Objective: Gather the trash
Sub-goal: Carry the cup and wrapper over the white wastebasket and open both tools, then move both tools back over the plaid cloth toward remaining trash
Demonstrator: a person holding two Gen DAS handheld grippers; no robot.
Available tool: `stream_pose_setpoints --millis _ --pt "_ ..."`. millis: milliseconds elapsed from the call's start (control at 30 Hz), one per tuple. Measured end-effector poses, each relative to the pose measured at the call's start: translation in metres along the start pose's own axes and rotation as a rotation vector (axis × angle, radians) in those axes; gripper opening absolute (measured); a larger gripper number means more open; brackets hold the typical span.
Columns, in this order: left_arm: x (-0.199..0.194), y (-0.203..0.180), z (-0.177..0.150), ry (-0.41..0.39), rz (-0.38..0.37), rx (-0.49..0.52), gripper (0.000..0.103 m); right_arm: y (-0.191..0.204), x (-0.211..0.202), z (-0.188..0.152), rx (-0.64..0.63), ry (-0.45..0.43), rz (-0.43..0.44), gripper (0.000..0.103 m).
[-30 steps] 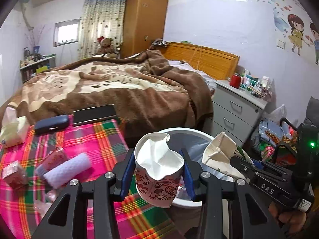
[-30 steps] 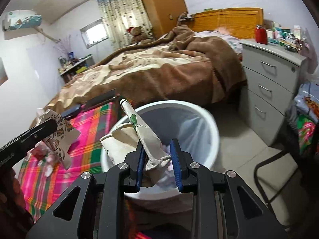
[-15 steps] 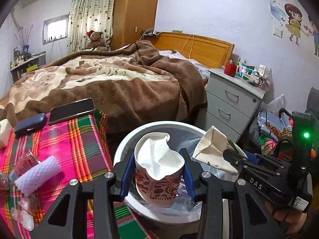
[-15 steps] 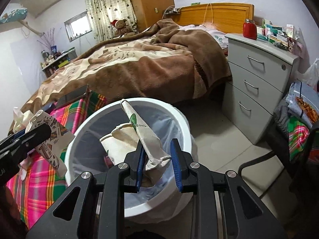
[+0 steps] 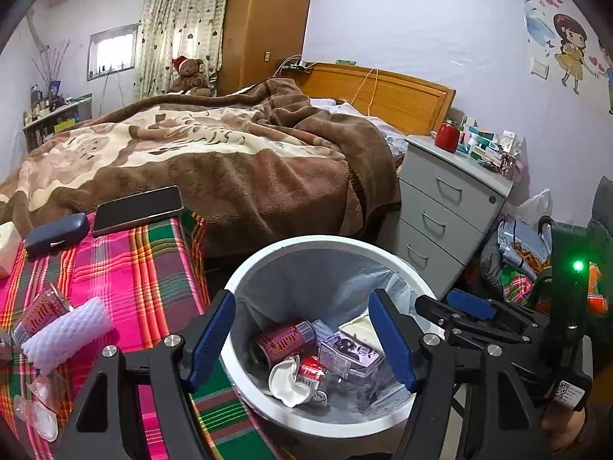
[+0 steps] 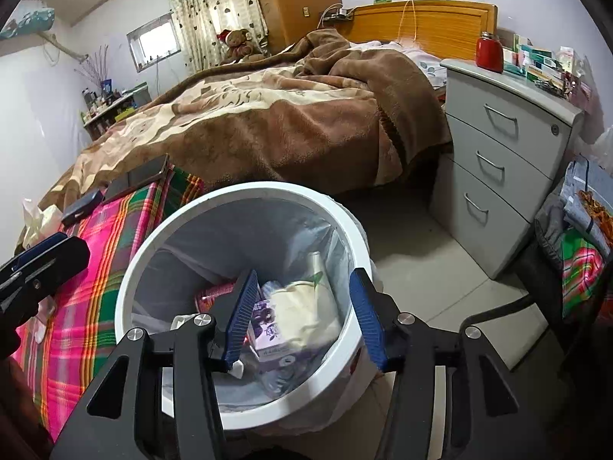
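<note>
Fingers of left gripper point(image 5: 302, 335) and right gripper point(image 6: 304, 316) opening above white bin point(image 5: 268, 253), nothing between them; cup point(image 5: 291, 383) and paper bag point(image 6: 306, 306) inside.

Lighting: bright, even daylight, window point(image 5: 112, 53) overexposed | Shadows: soft, faint beside nightstand point(image 6: 498, 161) | Glare: mild sheen on bin liner point(image 6: 245, 237) | Blur: motion smear on paper bag point(image 6: 302, 303) inside bin | Distortion: strong fisheye bowing, dark vignette at corners | Focus: otherwise sharp throughout.
</note>
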State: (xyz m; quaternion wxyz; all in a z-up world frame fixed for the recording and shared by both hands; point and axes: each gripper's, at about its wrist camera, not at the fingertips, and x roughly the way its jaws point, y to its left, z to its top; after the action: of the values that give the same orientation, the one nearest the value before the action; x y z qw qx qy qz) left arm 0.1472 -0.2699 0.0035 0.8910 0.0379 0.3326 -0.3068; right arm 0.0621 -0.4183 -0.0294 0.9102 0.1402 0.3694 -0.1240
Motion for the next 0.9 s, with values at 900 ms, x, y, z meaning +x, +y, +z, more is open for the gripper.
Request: stream_pose_setpoints --millis 900 --pt "-0.082 0.053 -0.030 -0.060 0.105 -0.075 0.072 0.057 -0.024 -0.012 -0.039 -0.055 0.082 0.052"
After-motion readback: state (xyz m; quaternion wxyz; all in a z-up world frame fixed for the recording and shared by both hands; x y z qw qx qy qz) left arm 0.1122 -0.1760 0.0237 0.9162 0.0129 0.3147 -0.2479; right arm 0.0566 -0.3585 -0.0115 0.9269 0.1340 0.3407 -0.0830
